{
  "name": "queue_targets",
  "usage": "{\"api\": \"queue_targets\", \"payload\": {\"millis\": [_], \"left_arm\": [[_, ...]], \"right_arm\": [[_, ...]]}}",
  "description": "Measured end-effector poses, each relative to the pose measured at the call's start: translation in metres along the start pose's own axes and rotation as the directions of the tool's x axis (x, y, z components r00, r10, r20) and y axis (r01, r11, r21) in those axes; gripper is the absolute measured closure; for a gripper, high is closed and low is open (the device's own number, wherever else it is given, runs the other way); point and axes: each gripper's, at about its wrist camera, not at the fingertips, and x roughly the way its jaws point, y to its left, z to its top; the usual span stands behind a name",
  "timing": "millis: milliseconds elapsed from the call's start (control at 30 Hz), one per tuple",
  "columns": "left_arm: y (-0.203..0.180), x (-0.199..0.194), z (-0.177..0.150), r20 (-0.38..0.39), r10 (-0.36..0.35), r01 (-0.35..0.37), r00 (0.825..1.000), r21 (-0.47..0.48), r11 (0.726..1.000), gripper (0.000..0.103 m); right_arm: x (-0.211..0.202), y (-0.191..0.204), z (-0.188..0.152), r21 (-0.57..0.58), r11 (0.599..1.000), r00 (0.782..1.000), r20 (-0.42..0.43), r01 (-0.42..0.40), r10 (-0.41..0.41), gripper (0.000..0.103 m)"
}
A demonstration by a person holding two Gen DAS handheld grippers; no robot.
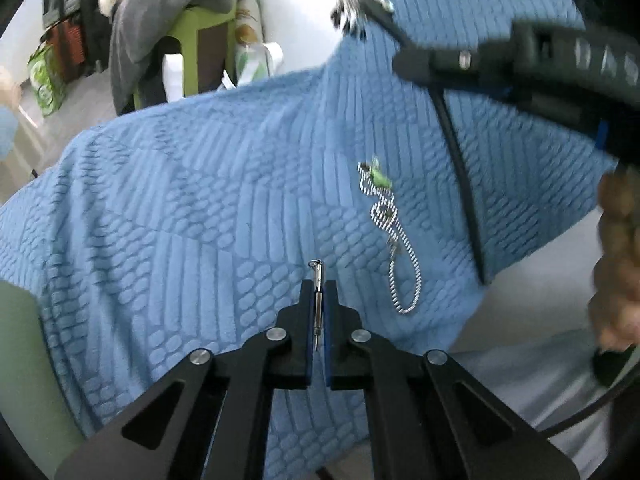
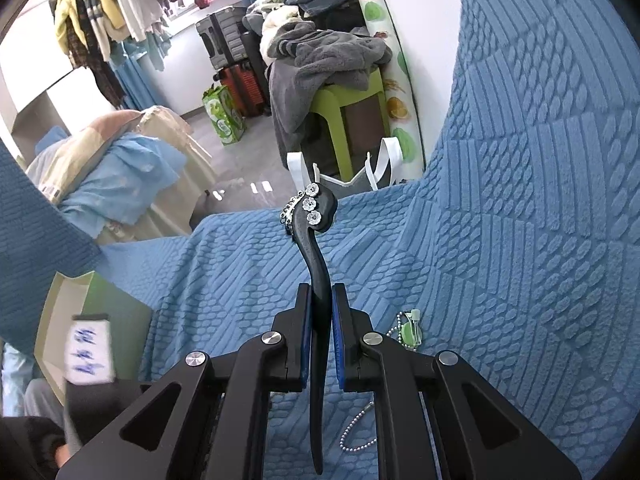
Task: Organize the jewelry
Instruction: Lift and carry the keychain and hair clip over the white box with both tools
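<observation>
1. Blue textured blanket (image 1: 200, 208): the ground under everything I am working over, seemingly draped on a bed or sofa; I cannot tell which.

2. Right gripper (image 2: 319, 312): my fingers are closed to a narrow gap on a black curved hair stick (image 2: 318, 264), held by its shaft. Its flowered head points away from me, with three pale blossoms and a small beaded dangle at the tip. It is raised off the blanket.

3. Left gripper (image 1: 319, 300): fingers nearly together, pinching a slim silver pin-like piece (image 1: 318, 284). Its loop end stands just past the fingertips; what kind of item it is, I cannot tell.

4. Ball chain with green charm (image 1: 384, 216): lying loose on the blanket, near my left gripper and unheld.

Progress, as I judge it: two pieces are in hand but none is visibly stowed. No jewelry box or tray shows in either view. The chain awaits collection, so most of the sorting remains.
</observation>
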Motion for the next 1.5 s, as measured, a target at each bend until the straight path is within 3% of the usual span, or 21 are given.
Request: {"api": "queue_targets", "payload": {"millis": [233,367,733,900,1000,1200,1500], "left_arm": [[0.013,-0.054,0.026,0.090,0.010,-0.006,0.996,-0.045,0.999,0.100],[0.027,-0.091,0.037,0.139,0.053,-0.043,0.989,-0.070,0.997,0.100],[0.093,-0.203,0.039,0.247,0.179,-0.133,0.952,-0.193,0.972,0.100],[0.122,-0.245,0.030,0.285,0.237,-0.172,0.929,-0.234,0.957,0.100],[0.143,-0.258,0.020,0.297,0.248,-0.170,0.922,-0.263,0.950,0.100],[0.179,-0.259,-0.013,0.273,0.258,-0.166,0.927,-0.318,0.933,0.100],[0.222,-0.239,-0.060,0.178,0.278,-0.199,0.944,-0.365,0.909,0.100]], "right_arm": [[-0.009,0.024,0.012,0.006,1.000,1.000,0.003,-0.011,0.011,0.095],[-0.017,0.045,0.020,-0.014,1.000,1.000,0.012,-0.023,0.023,0.095],[-0.047,0.133,0.059,-0.116,0.992,0.997,0.051,-0.054,0.060,0.095],[-0.060,0.184,0.063,-0.182,0.978,0.991,0.068,-0.104,0.118,0.095],[-0.060,0.217,0.060,-0.211,0.969,0.988,0.064,-0.126,0.143,0.095],[-0.031,0.271,0.036,-0.247,0.954,0.985,-0.011,-0.172,0.175,0.095],[0.026,0.298,-0.011,-0.242,0.953,0.979,-0.132,-0.184,0.155,0.095]]}}
